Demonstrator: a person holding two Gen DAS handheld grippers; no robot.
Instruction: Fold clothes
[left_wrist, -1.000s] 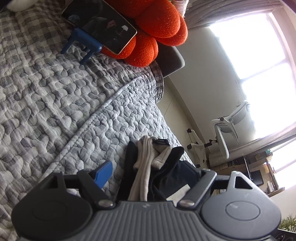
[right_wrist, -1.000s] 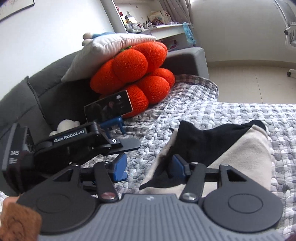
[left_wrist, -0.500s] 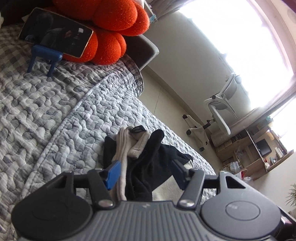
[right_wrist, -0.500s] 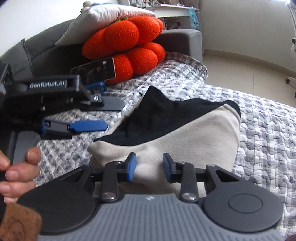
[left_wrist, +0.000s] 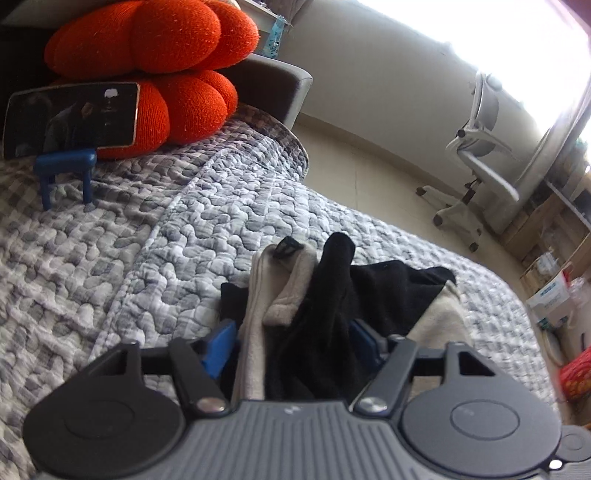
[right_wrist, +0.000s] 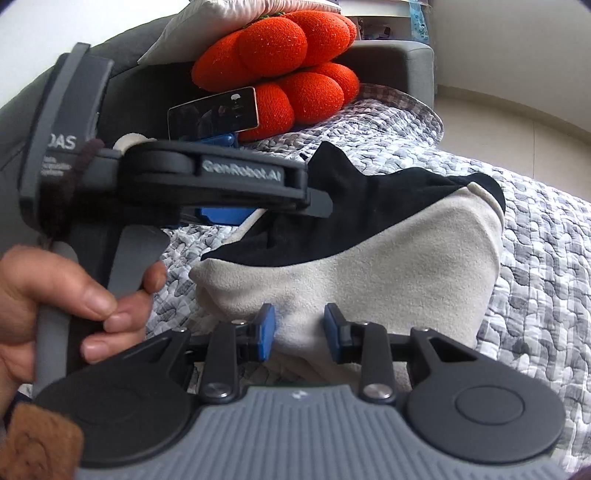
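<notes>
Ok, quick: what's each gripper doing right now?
Left gripper: closed on the bunched black-and-beige garment, jaws just closing.
Right gripper: closed on its beige part.

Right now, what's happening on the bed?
A person is folding a black-and-beige garment on a grey quilted bedspread, with a handheld gripper in each hand. The left gripper has a bunched fold of the fabric between its pads, its jaws having just been closing. The right gripper pinches the beige near edge. A phone on a blue stand leans against an orange cushion behind.
</notes>
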